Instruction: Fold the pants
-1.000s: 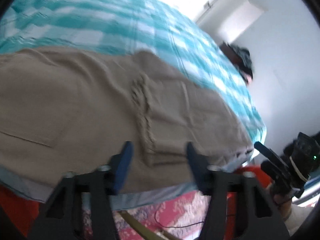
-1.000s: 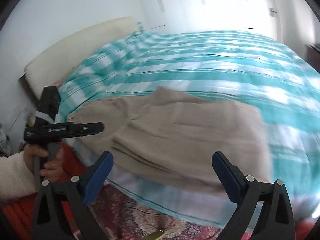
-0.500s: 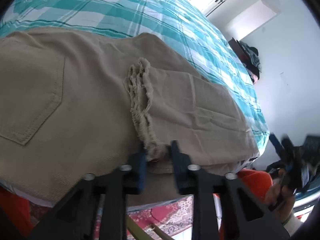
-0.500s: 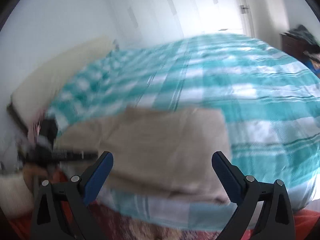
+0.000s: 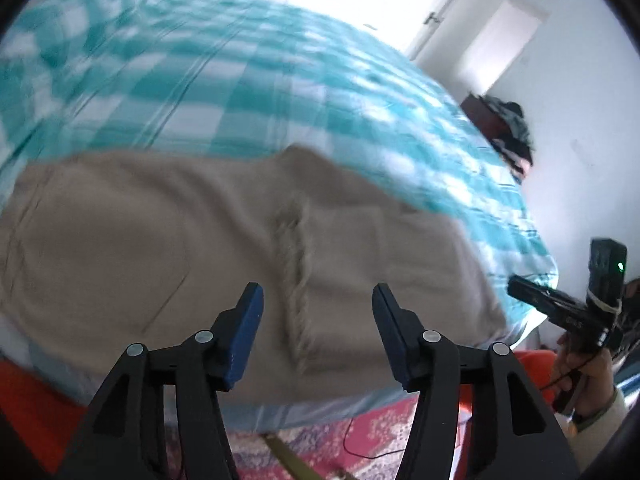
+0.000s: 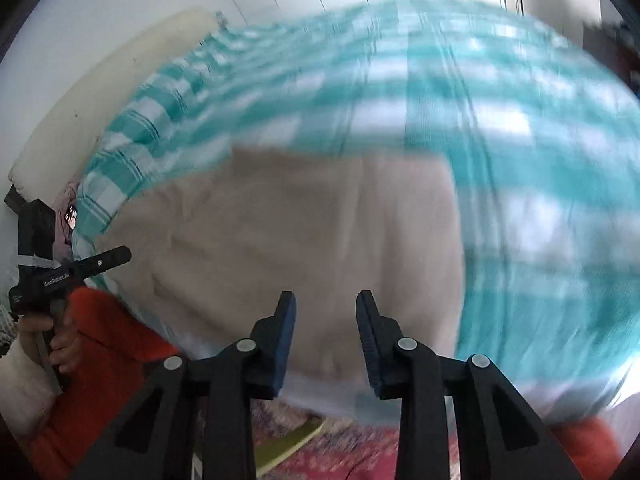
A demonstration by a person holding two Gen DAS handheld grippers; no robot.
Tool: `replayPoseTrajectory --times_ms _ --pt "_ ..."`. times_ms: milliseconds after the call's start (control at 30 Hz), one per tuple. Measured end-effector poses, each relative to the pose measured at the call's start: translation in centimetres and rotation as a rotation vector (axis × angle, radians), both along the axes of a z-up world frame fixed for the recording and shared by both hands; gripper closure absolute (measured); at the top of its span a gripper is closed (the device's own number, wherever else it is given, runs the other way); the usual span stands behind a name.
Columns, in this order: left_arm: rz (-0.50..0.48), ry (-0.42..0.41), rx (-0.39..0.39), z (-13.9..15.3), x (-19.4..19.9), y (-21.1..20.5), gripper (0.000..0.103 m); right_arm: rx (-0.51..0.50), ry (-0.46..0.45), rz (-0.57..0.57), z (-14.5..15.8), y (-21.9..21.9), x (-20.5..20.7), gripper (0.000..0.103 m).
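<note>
Legible markings: one, partly. White lettering on the body of the left gripper point(image 6: 116, 257), seen from the right wrist view; blurred, not readable with certainty. Similar white lettering on the right gripper point(image 5: 520, 286), unreadable. No other text.

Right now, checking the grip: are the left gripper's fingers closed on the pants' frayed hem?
No: the left gripper is open, the frayed hem of the pants unpinched between them.
</note>
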State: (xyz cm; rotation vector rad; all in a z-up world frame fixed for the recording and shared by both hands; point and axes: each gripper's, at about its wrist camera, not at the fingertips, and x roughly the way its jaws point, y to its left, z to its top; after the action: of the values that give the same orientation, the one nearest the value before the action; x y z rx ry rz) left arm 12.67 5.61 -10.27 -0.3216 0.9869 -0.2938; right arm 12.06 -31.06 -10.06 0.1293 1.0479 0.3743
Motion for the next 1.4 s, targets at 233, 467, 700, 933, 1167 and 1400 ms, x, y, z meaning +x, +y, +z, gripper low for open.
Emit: replayPoseTrajectory --times_ms 233,467,700,933,1167,1400 --pt "-0.111 -0.001 0.055 0.2 4.5 -6.9 0.042 -0.04 0.192 0.056 -5.9 1.7 2.6 0.068" --pt "-0.266 0.062 0.217 -4.2 7.4 -16.0 0.035 -0.019 0.078 0.034 -6.3 2.4 -0.7 0.067" --pt "-0.079 0.137 0.488 -7.0 2.6 -10.0 0.054 0.019 0.056 0.064 -6.5 1.6 -1.4 0.067" --pt "0.043 0.115 0.368 -2.3 1.3 -5.0 0.038 0.052 0.061 0.069 -6.7 1.1 -1.5 0.064" --pt "-0.14 0.036 0.312 -0.4 9.2 -14.2 0.026 0.018 0.024 0.072 -6.3 2.3 -1.9 0.05" --pt "-0.07 0.183 0.512 -8.6 11.8 -14.8 0.022 -0.041 -0.008 0.114 -6.3 3.3 -2.7 0.042"
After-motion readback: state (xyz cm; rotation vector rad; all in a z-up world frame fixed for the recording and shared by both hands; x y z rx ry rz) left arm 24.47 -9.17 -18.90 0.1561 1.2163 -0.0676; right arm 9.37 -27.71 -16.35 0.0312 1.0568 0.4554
